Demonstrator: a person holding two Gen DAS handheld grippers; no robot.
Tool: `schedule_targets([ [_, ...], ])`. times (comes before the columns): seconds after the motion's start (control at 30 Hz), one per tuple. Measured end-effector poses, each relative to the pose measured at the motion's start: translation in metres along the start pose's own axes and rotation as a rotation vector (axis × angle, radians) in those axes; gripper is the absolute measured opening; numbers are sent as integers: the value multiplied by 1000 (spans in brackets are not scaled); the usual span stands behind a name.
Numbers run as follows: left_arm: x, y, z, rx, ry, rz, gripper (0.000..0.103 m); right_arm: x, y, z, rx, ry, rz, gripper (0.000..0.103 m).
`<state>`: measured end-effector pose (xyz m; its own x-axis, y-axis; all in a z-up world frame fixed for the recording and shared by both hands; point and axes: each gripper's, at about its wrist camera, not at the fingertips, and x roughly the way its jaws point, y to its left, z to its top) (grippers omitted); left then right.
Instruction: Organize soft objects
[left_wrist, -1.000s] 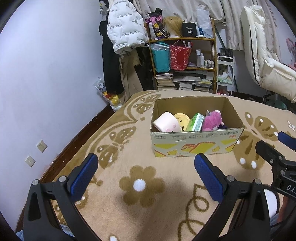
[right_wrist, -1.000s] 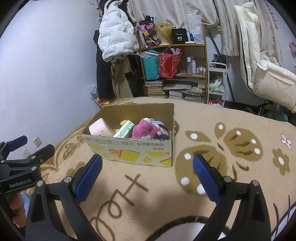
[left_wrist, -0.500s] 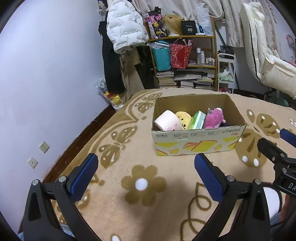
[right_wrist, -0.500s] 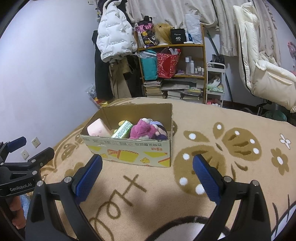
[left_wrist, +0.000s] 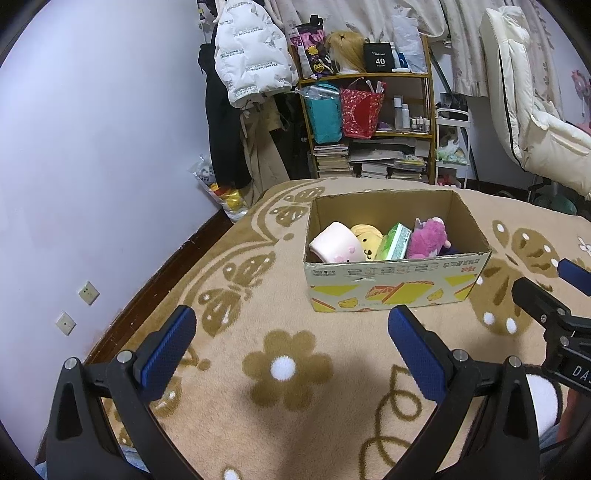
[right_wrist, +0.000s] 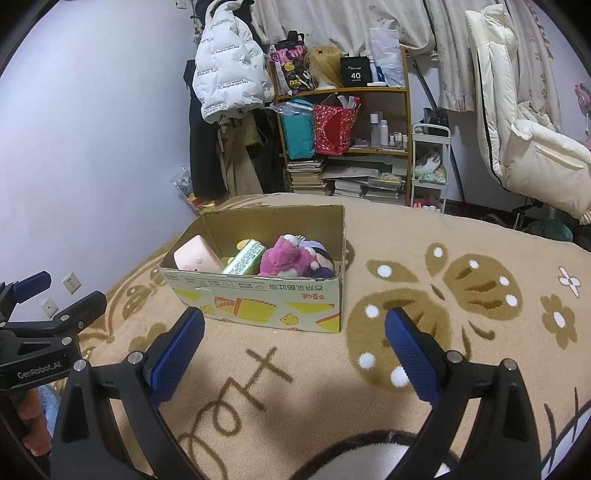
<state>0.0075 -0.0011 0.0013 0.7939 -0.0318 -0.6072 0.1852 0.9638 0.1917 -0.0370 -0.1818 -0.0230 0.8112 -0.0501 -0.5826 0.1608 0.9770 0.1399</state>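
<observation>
Ahead of both wide-open, empty grippers, the cardboard box (left_wrist: 397, 284) sits on the carpet (left_wrist: 258, 332), its long side facing them. From the left gripper (left_wrist: 291, 334) it lies ahead-right; from the right gripper (right_wrist: 295, 332) ahead-left, about equally near.

A tan carpet (left_wrist: 258, 398) with brown butterflies and white-centred flowers covers the surface, and it carries just one thing we can see: an open cardboard box (left_wrist: 391, 288), printed yellow on its front, sitting flat on the pile. From the right wrist view the same carpet (right_wrist: 424, 424) spreads wide, brown lettering and dotted butterfly wings running across it, with the box (right_wrist: 258, 302) resting on it near the wall side. Beyond the carpet's far edge, a dark wooden baseboard (left_wrist: 155, 288) runs along the lilac wall.
</observation>
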Motion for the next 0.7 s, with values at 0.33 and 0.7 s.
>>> schedule_targets([
  [0.33,0,-1,-1,1,0,-4,103,0,0,-1,1,0,-1,102],
  [0.7,1,-1,-1,-10,7,-11,103,1,-1,-1,2,0,-4,102],
])
